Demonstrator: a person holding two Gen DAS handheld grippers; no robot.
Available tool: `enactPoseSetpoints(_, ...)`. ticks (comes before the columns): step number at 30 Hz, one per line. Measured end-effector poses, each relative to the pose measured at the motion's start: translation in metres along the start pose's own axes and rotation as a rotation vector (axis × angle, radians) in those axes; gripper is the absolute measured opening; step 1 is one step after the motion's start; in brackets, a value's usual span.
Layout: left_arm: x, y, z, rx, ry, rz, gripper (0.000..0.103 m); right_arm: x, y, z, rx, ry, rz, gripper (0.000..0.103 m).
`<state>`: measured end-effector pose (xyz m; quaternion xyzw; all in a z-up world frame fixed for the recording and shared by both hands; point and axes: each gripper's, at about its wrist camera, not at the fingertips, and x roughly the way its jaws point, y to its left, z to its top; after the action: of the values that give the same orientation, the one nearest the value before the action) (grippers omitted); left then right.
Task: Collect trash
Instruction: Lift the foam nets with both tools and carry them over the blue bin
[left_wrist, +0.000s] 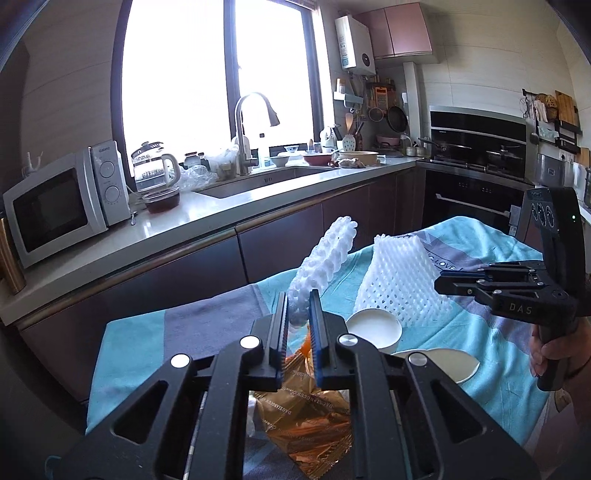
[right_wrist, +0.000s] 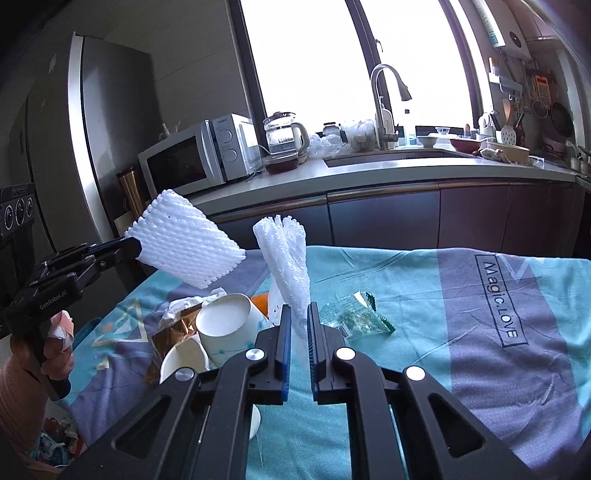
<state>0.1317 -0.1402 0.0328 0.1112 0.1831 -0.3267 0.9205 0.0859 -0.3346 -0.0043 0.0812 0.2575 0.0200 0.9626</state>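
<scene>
Left gripper (left_wrist: 298, 306): fingers nearly together, clamped on one end of a white foam net sleeve (left_wrist: 322, 260); seen from the right wrist camera (right_wrist: 135, 249) holding that sleeve (right_wrist: 186, 245) up in the air, clear of the cloth.

Right gripper (right_wrist: 299, 321): fingers close together, pinching the lower end of a second white foam net (right_wrist: 286, 264), upright and splayed at the top; from the left wrist camera (left_wrist: 441, 282) closed on the side of that net (left_wrist: 400, 277).

Nets: apart from each other, side by side above the table.

Table cloth (right_wrist: 424, 295): teal and grey, lettered "Magic.LOVE", spread over the table.

Paper cups: one white cup (right_wrist: 231, 323) on its side with its mouth toward the right wrist camera, another (right_wrist: 181, 360) just beside and below it (touching, as far as can be told).

Gold wrapper (left_wrist: 306, 413): crinkled, printed, lying on the cloth under the left gripper, next to the cups.

Tissue (right_wrist: 184, 304): crumpled white, behind the cups.

Clear green-edged wrapper (right_wrist: 354, 317): flat on the cloth just right of the right gripper's fingers, apart from the pile.

Orange item (right_wrist: 260, 301): partly hidden between cup and net; kind not clear.

Background: counter with microwave (left_wrist: 62, 205), glass kettle (left_wrist: 153, 166), sink and faucet (left_wrist: 247, 129) under a bright window.
</scene>
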Motion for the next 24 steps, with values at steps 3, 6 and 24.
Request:
enactPoseSetpoints(3,-0.017,0.009,0.002,-0.023,-0.018,0.019,0.011,-0.013,0.005,0.007,-0.009,-0.038,-0.009,0.007)
enactPoseSetpoints(6,-0.037,0.02,0.001,-0.049,-0.033,0.038,0.011,-0.027,0.01,0.014,-0.011,-0.081,-0.006,0.007)
enactPoseSetpoints(24,-0.172,0.095,-0.066,-0.24,-0.049,0.189,0.011,-0.036,0.111,0.006,-0.028,-0.082,0.33,0.007)
